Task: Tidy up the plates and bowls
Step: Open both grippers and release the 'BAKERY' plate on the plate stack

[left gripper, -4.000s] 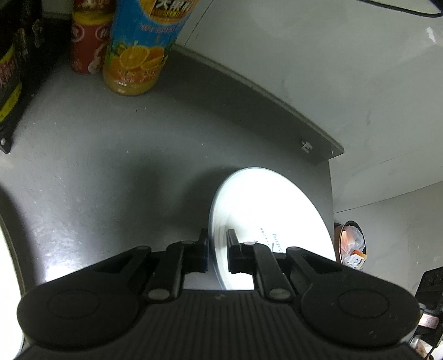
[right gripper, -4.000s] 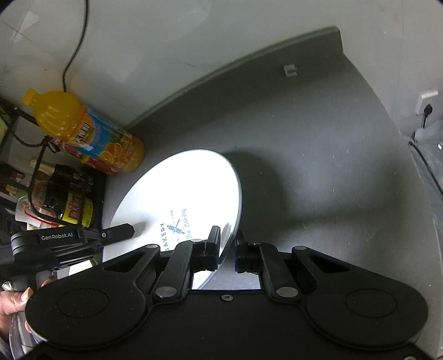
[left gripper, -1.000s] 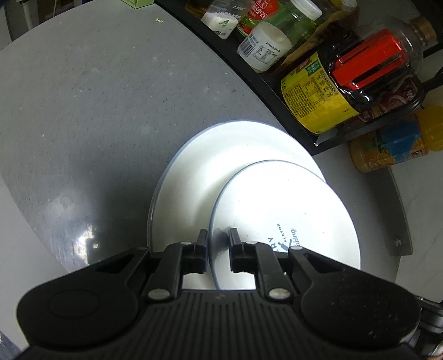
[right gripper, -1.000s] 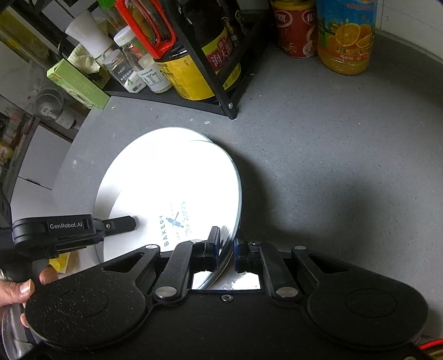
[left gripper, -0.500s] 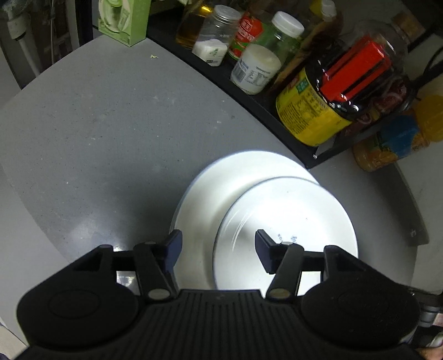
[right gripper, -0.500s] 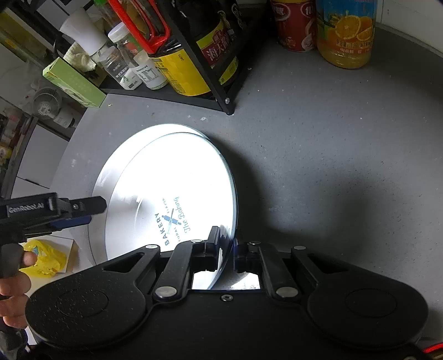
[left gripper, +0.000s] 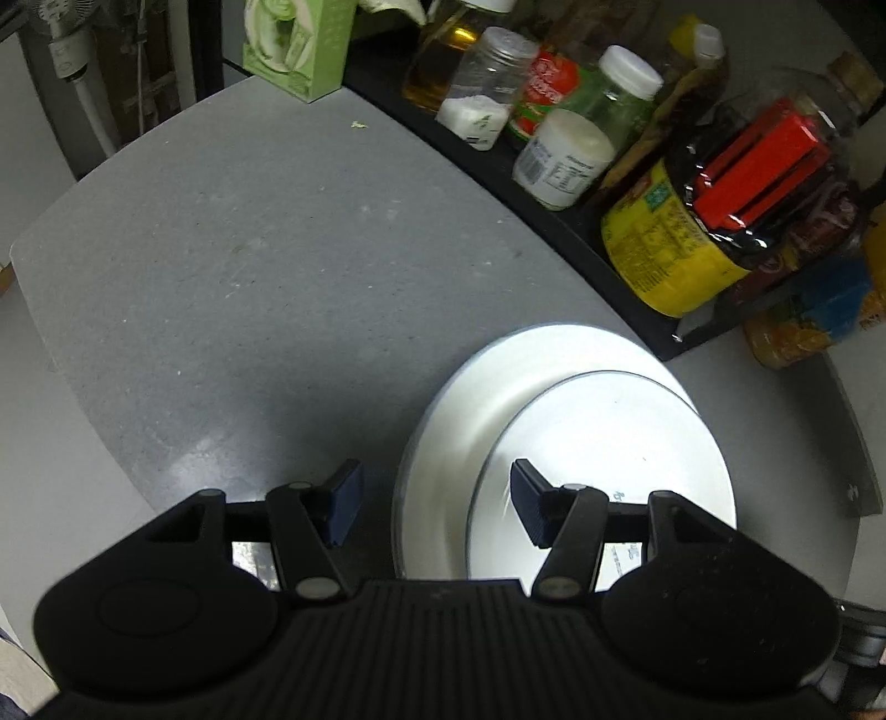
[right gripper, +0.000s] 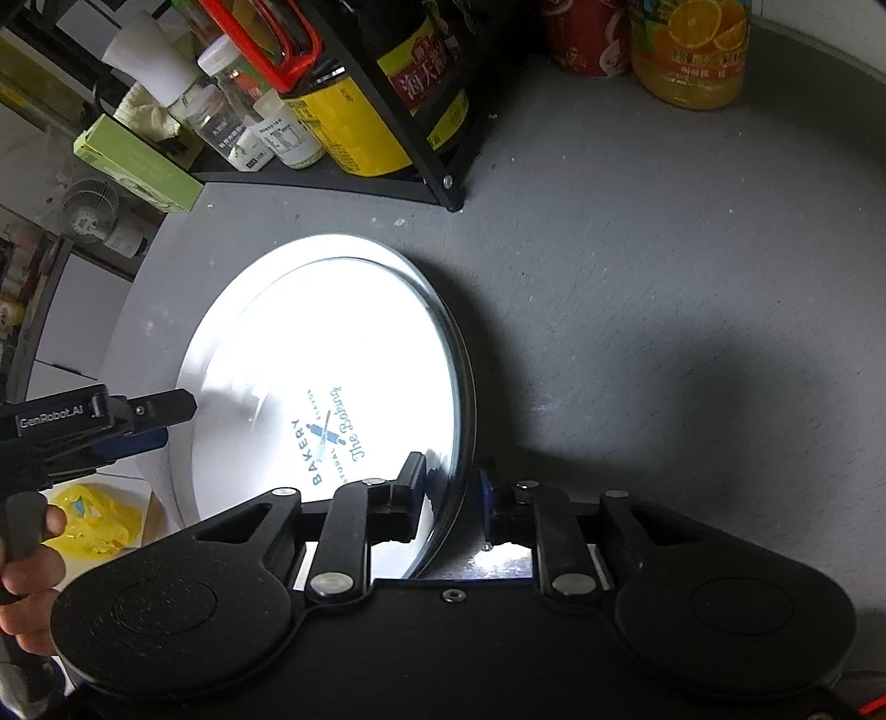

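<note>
A small white plate printed "BAKERY" lies on top of a larger white plate on the grey counter. My right gripper stands open, its fingers on either side of the small plate's near rim with a gap on both sides. In the left wrist view the small plate sits off-centre toward the right of the large plate. My left gripper is wide open above the near edges of both plates and holds nothing. From the right wrist view the left gripper hovers at the plates' left edge.
A black rack of bottles and jars borders the plates at the back. An orange juice bottle and a red can stand by the wall. A green box sits at the rack's end. The counter edge drops off at left.
The two grippers carried the small plate over and set it on the large plate. The left gripper opened and drew back; the right gripper has just opened off the rim.
</note>
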`<state>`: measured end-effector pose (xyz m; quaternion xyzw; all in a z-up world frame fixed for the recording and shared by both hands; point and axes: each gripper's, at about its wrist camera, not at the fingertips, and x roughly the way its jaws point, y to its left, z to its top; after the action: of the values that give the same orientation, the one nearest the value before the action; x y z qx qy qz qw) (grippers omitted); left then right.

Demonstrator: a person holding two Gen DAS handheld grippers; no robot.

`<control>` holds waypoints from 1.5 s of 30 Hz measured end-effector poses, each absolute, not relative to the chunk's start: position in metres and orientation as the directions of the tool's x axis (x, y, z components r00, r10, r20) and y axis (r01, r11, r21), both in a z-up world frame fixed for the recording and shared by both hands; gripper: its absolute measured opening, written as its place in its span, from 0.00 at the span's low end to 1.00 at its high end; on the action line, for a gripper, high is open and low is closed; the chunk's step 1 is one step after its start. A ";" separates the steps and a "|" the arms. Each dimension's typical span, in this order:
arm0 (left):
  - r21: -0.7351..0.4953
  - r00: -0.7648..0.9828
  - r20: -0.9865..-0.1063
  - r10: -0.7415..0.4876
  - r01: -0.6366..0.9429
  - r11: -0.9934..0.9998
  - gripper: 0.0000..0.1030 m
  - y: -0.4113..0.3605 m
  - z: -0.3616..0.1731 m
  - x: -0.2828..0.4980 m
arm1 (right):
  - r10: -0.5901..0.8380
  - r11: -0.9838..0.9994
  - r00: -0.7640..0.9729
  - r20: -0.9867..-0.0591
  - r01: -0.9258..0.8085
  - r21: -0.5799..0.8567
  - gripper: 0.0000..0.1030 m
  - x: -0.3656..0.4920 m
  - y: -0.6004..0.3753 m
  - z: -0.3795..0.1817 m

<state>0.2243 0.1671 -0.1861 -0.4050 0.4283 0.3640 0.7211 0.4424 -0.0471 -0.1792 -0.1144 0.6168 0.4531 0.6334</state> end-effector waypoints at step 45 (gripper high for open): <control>-0.227 0.453 -0.858 0.242 -0.757 0.612 0.93 0.082 -0.097 0.254 | 0.655 0.585 0.061 -0.753 -0.672 0.454 1.00 0.446 -0.152 -0.085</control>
<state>0.2542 0.0819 -0.0966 -0.3083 0.4179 0.3143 0.7947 0.4460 -0.1518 -0.0851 -0.0085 0.5120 0.4554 0.7283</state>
